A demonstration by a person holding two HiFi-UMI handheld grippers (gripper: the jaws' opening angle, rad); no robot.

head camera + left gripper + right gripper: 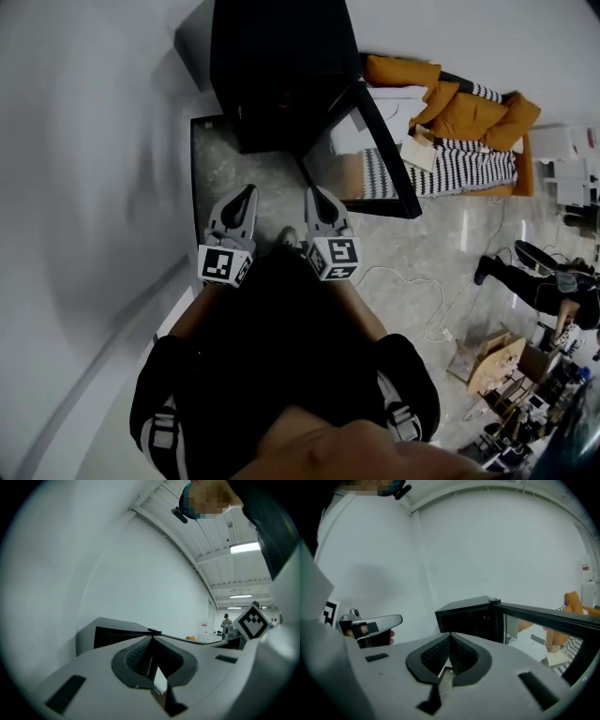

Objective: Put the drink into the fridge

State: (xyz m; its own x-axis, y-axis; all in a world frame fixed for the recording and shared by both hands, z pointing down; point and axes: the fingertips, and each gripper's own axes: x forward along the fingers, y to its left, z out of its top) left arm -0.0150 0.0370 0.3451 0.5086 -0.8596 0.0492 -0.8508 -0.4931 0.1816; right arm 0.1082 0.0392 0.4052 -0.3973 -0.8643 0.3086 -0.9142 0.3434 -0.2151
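fridge (281, 66): black and boxy, upright on the floor (220, 159) at the foot of the white wall (94, 187). In the head view it sits at 12 o'clock from both grippers, and its open front faces 6 o'clock, toward the person.
fridge door (367, 155): glass in a black frame, swung wide open. Its long edge runs from the hinge toward 5 o'clock and ends at about 2 o'clock from the right gripper.
fridge interior: dark; its contents cannot be made out.
left gripper (246, 193): jaws pressed together with nothing between them. It points to 12 o'clock at the fridge, is short of it and touches nothing.
right gripper (314, 194): jaws likewise together and empty. It points to 12 o'clock, parallel to the left one, with its tip near the door's lower edge but apart from it.
spacing: the two grippers lie side by side, near but not touching, with their marker cubes (225, 264) at the 6 o'clock end.
left gripper view: the closed tips (151, 638) meet at centre. The fridge (117, 632) lies beyond them at 10 o'clock, and the right gripper's cube (253, 623) sits at 3 o'clock.
right gripper view: beyond the closed tips (451, 634) the fridge (471, 616) stands at 12 o'clock and its door (543, 616) stretches to 3 o'clock. The left gripper (399, 618) shows at 9 o'clock.
sofa (473, 108): orange cushions, at 2 o'clock, well apart from the fridge.
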